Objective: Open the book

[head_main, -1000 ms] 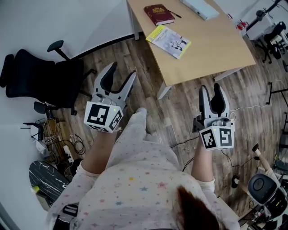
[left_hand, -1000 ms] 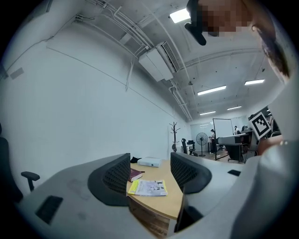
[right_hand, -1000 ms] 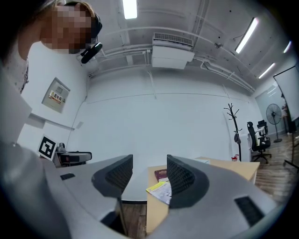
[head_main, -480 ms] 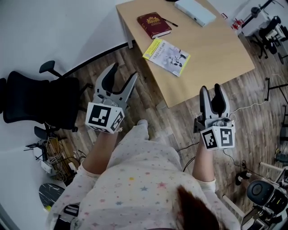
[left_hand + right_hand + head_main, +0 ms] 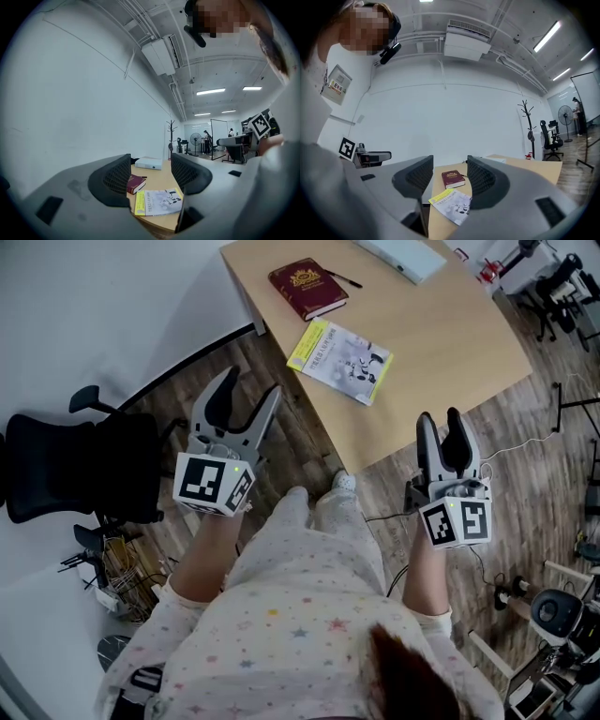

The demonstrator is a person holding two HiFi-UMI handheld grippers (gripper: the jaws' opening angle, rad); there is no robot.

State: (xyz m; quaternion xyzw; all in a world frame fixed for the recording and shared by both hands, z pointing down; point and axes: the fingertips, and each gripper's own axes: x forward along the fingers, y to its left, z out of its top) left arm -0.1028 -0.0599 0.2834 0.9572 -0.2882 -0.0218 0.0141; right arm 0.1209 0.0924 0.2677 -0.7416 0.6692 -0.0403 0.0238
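The red book point(image 5: 307, 289) lies closed and flat near the far left corner of the table point(image 5: 441, 334), probably so that its cover is easy to reach. A black office chair point(image 5: 80, 465) stands apart at the left. The left gripper point(image 5: 251, 382) and the right gripper point(image 5: 439, 415) hang over the floor, jaws spread and empty, seemingly ready to approach. A white box point(image 5: 403, 254) lies further away. A yellow-edged booklet point(image 5: 341, 349) lies nearer than the book, and a pen point(image 5: 344, 279) lies just beside it.
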